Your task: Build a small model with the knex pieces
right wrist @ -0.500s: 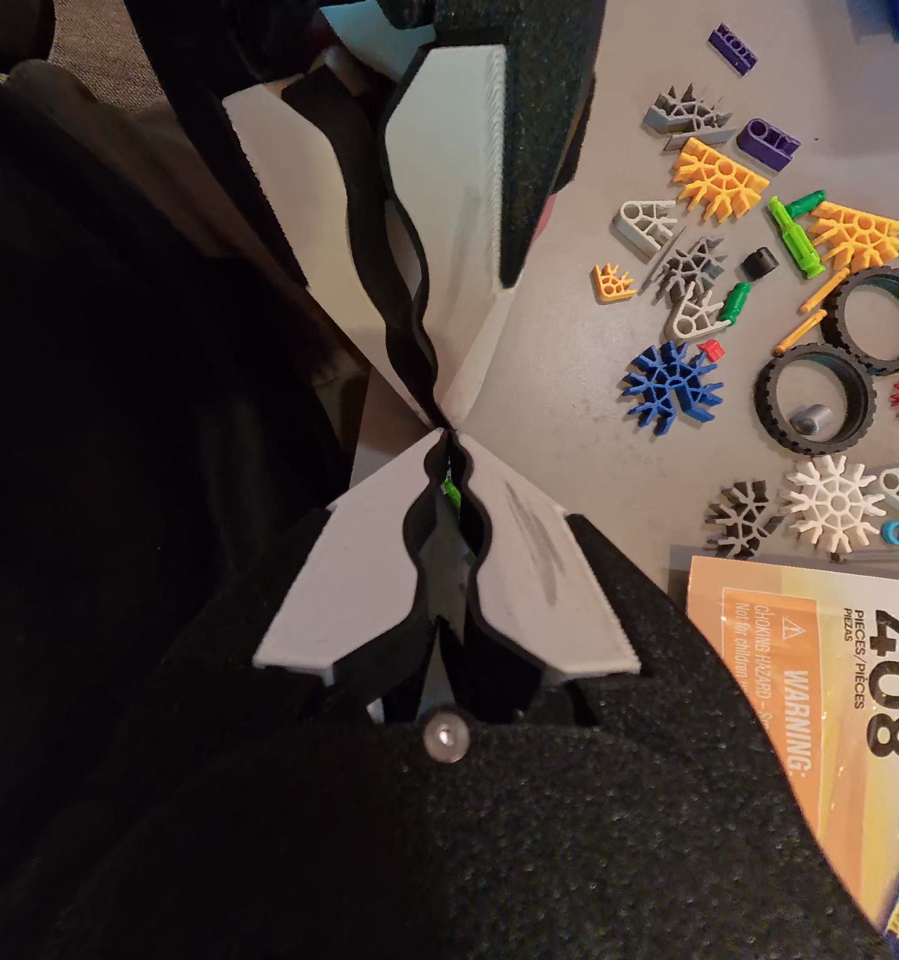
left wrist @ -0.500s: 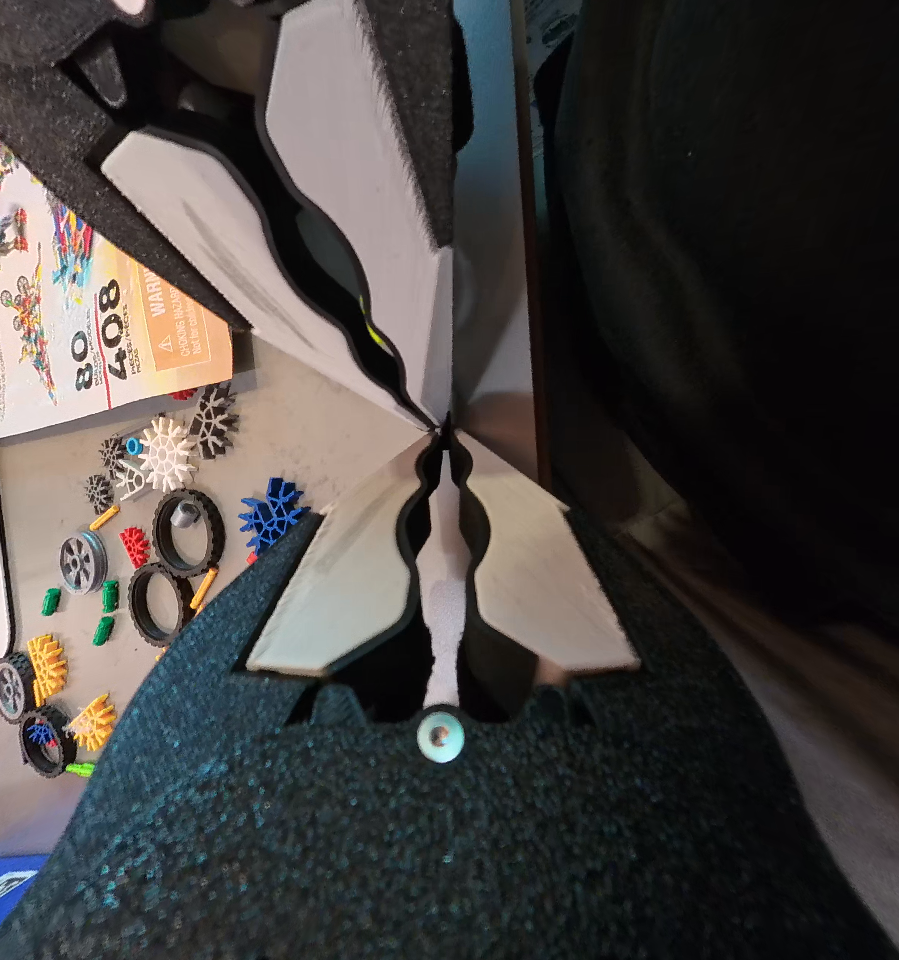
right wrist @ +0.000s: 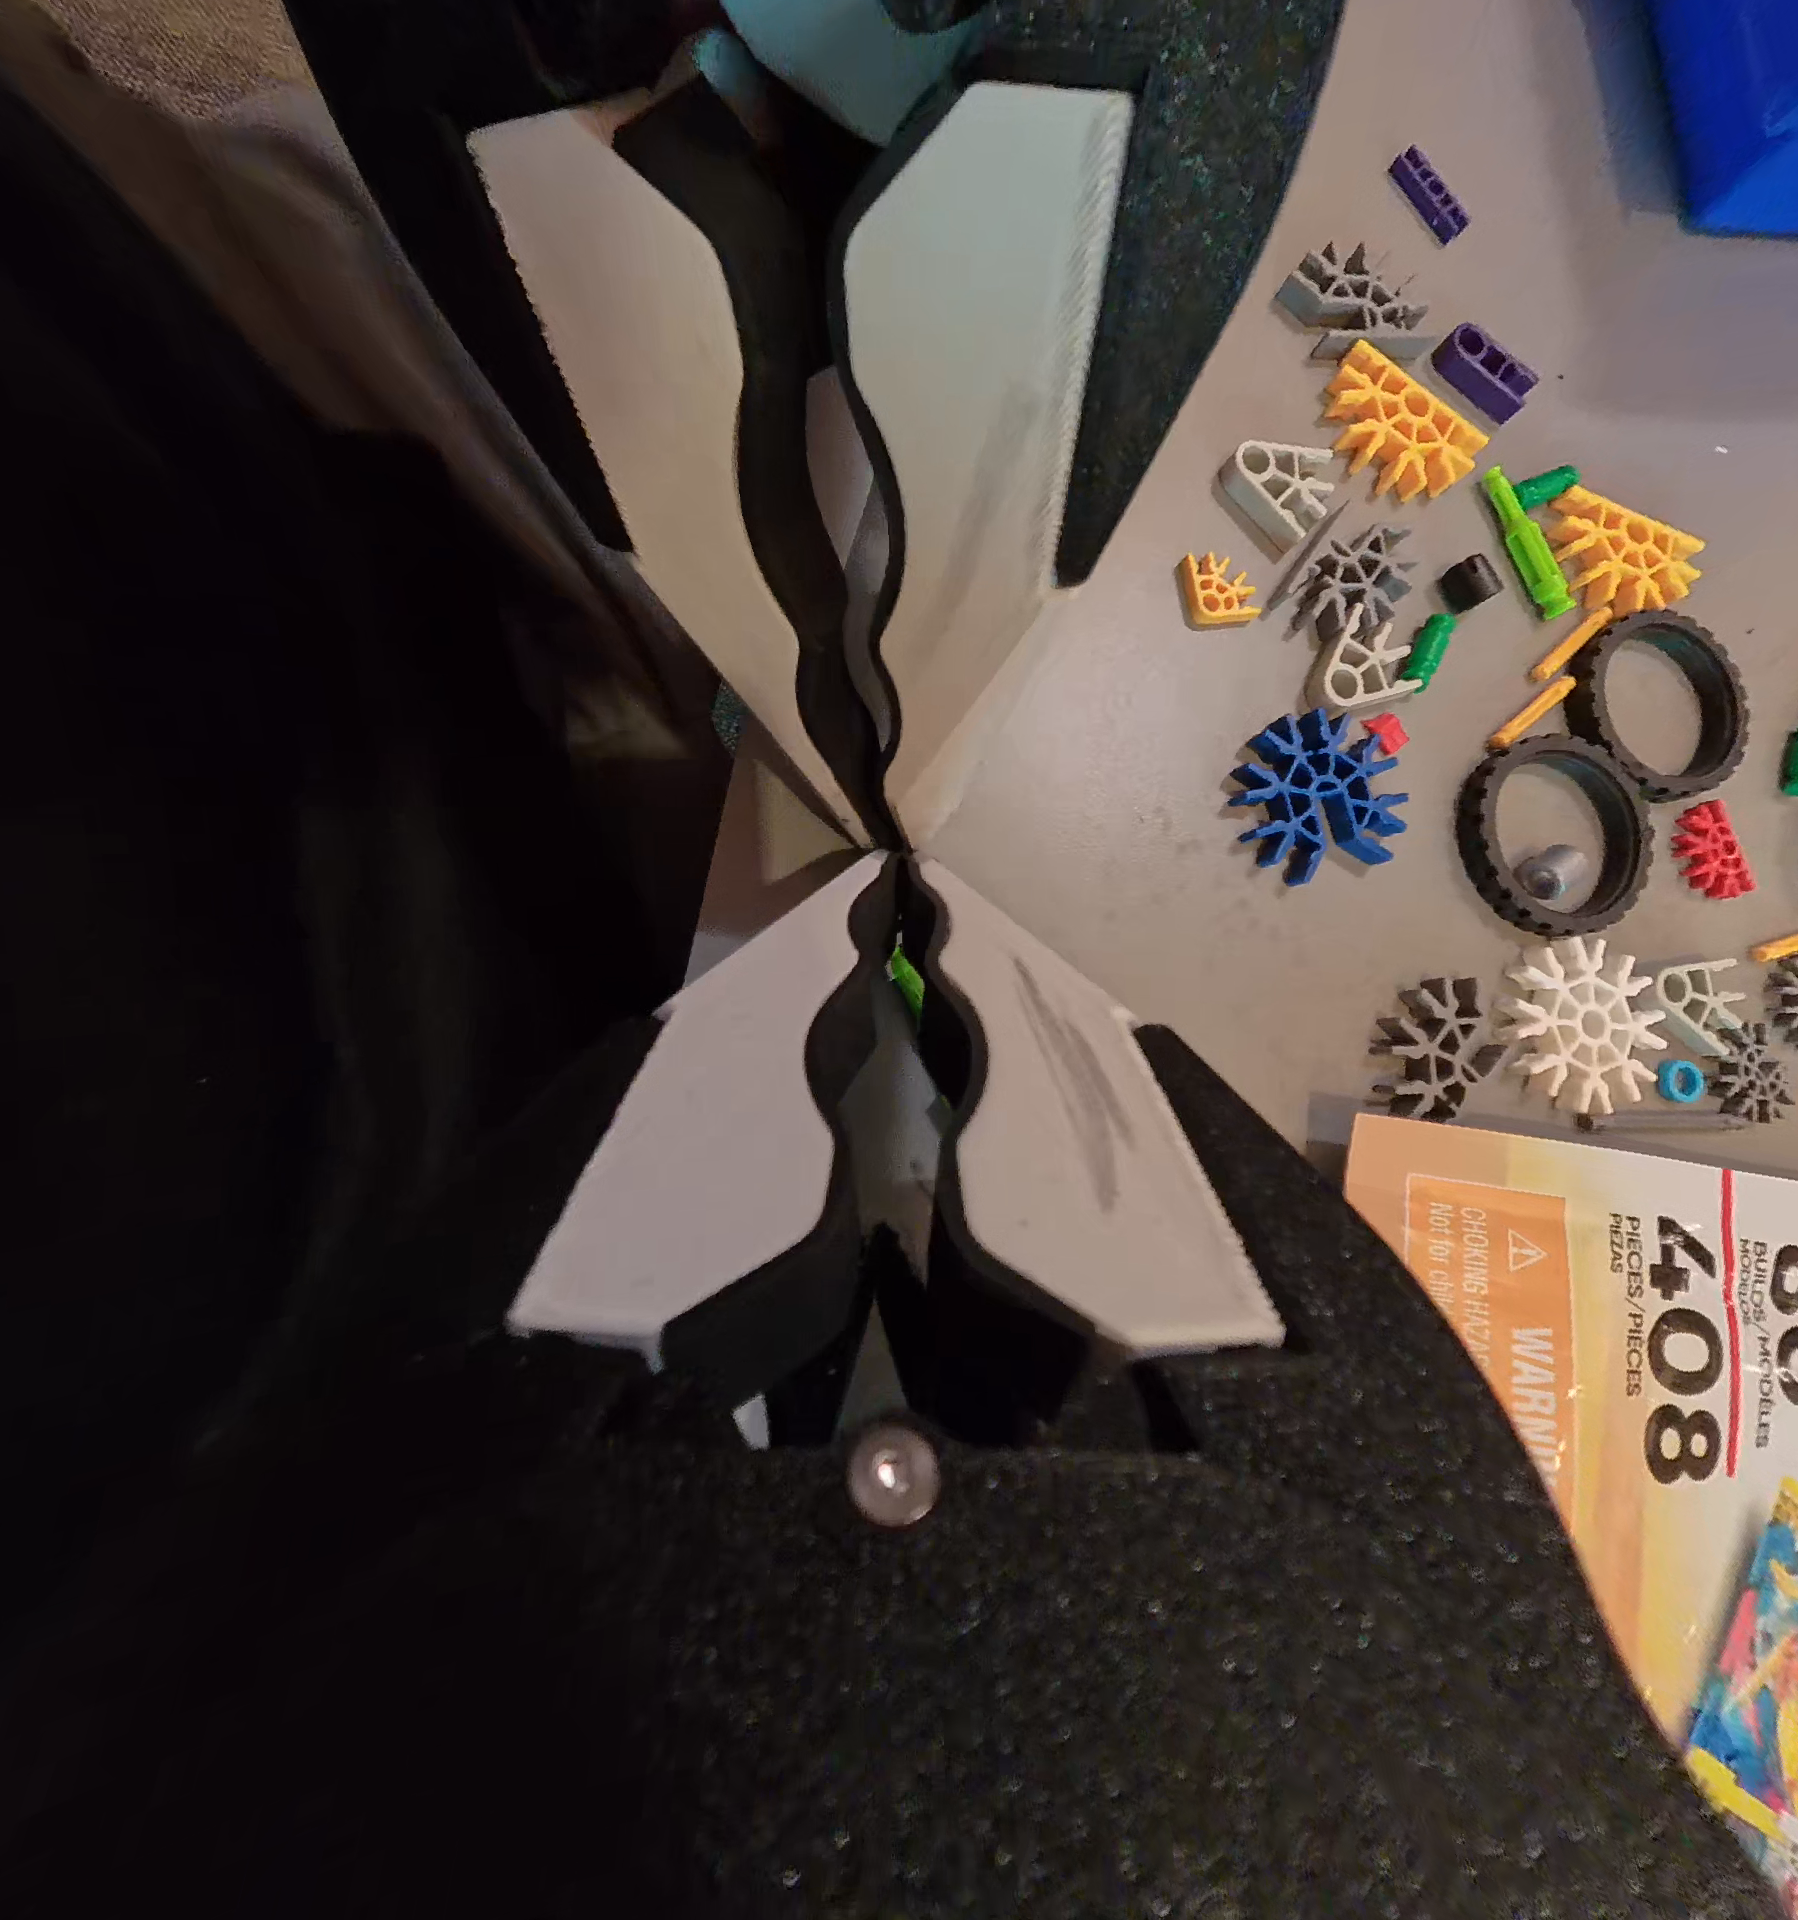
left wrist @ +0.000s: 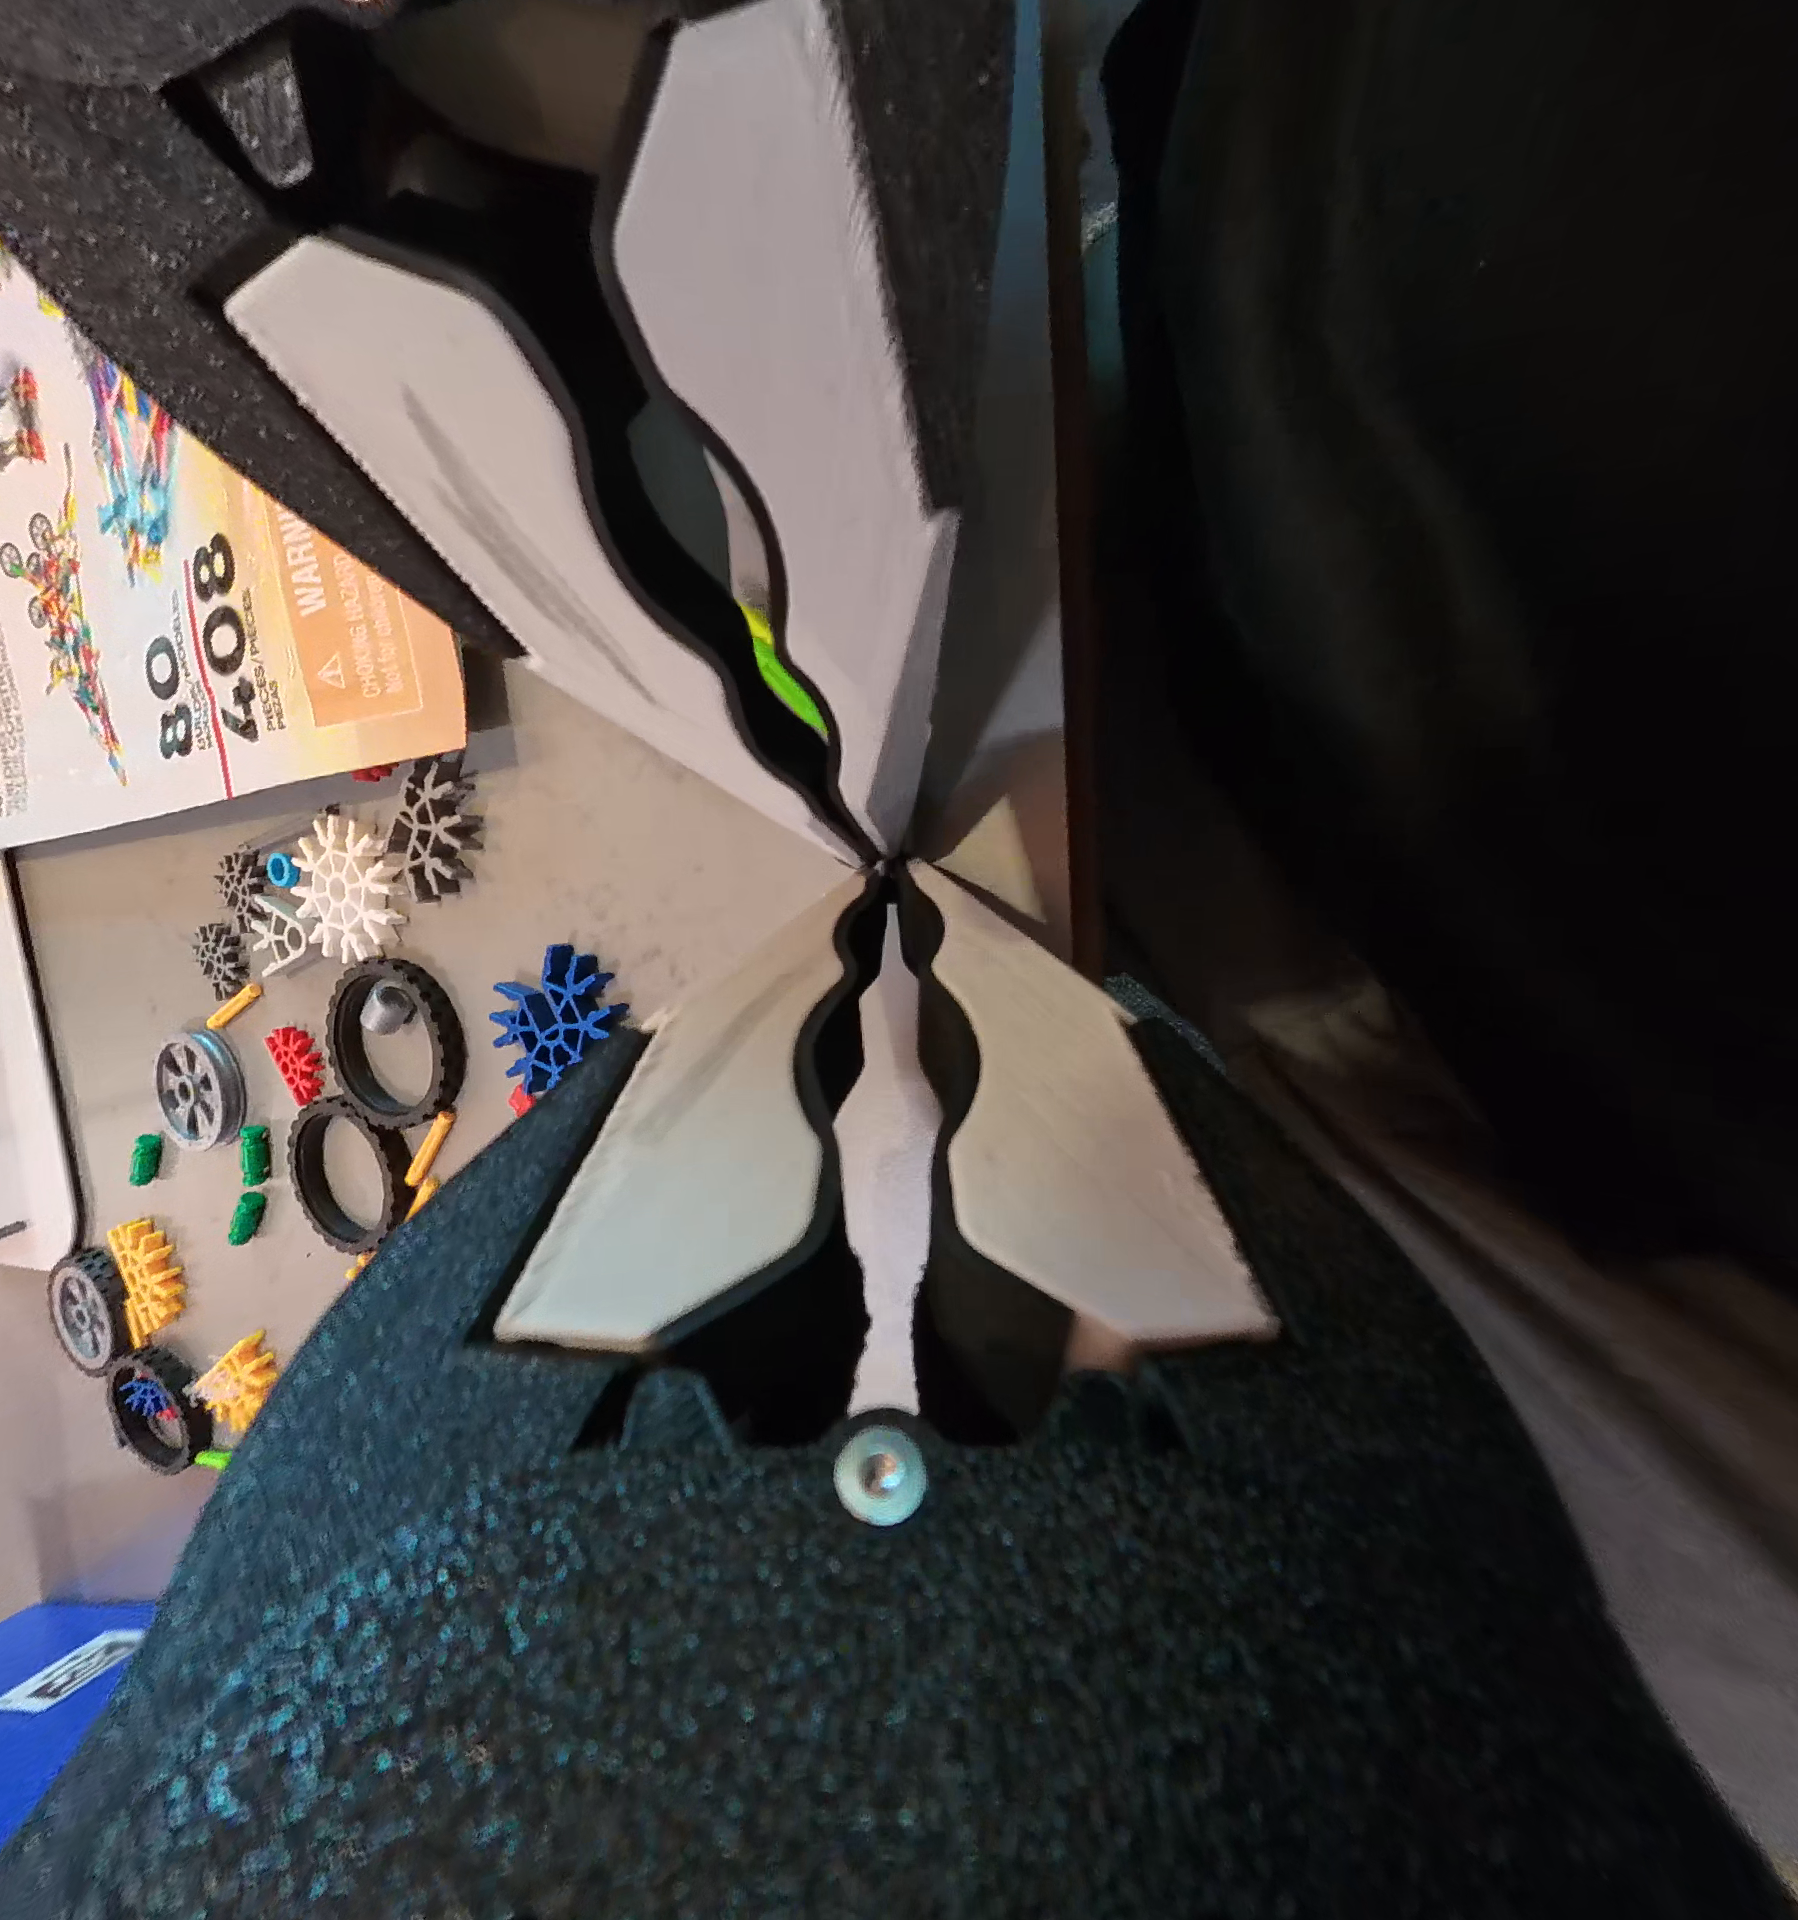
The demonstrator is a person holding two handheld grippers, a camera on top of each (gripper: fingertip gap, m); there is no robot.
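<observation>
My two grippers meet tip to tip above the grey table (right wrist: 1082,727). My right gripper (right wrist: 900,868) is shut on a lime green rod (right wrist: 907,982), which shows as a sliver between its black pads. In the left wrist view the right gripper (left wrist: 864,842) comes in from the top, and the green rod (left wrist: 786,675) shows between its fingers. My left gripper (left wrist: 887,883) is shut, and I see nothing between its pads. It comes in from the top of the right wrist view (right wrist: 879,821).
Loose construction pieces lie on the table: a blue snowflake connector (right wrist: 1316,795), black tyres (right wrist: 1555,842), a white connector (right wrist: 1581,1023), yellow fans (right wrist: 1404,426). A printed booklet (right wrist: 1653,1351) and a blue bin (right wrist: 1768,114) lie beyond them. A person's dark clothing (left wrist: 1497,520) fills the other side. The grippers are tip to tip, or close to it.
Both grippers stay shut and tip to tip. They have shifted only slightly, and a little more of the green rod shows in the left wrist view.
</observation>
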